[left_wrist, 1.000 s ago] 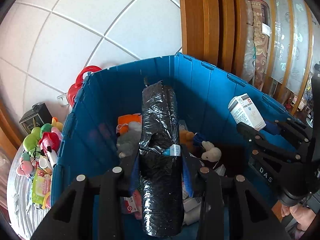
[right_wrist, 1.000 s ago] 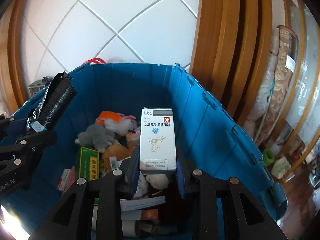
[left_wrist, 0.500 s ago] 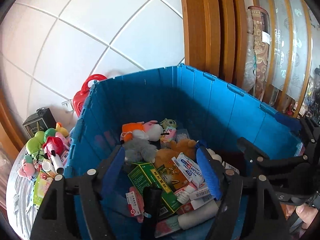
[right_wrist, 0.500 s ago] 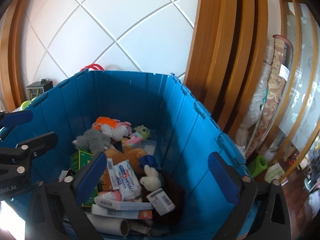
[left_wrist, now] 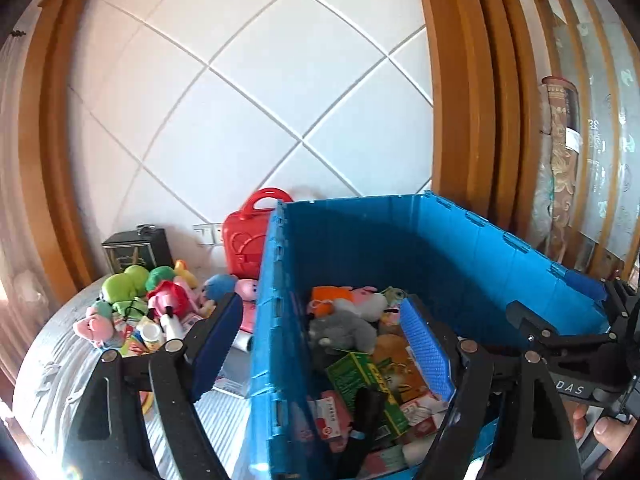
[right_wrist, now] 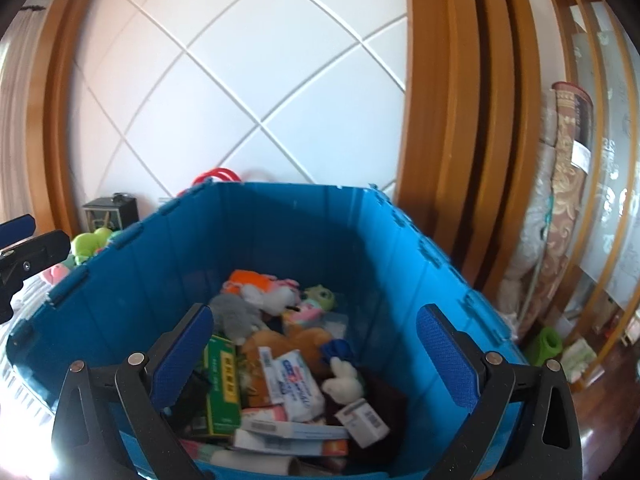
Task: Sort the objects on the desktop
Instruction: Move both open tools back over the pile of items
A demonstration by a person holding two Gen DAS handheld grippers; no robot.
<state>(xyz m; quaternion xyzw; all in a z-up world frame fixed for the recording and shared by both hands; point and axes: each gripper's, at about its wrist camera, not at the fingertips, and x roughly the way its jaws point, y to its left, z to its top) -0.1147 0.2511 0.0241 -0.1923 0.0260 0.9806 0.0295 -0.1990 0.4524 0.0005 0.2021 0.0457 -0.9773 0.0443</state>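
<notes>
Right wrist view: the right gripper (right_wrist: pixel 316 352) is wide open, holding nothing, over the blue crate (right_wrist: pixel 120 280). The left gripper (left_wrist: pixel 324 344) has just been opening, empty. Boxes and plush toys (right_wrist: pixel 236 316) lie inside the crate.

Crate (right_wrist: pixel 304 232) near wall cut off at bottom edge; box (right_wrist: pixel 362 420) print too small to read; hand (left_wrist: pixel 600 428) mostly cropped.

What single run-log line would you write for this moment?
phase: after drop | left gripper: open, empty, jaws just opened | right gripper: open, empty | blue crate: holds toys and boxes | table pile: unsorted
</notes>
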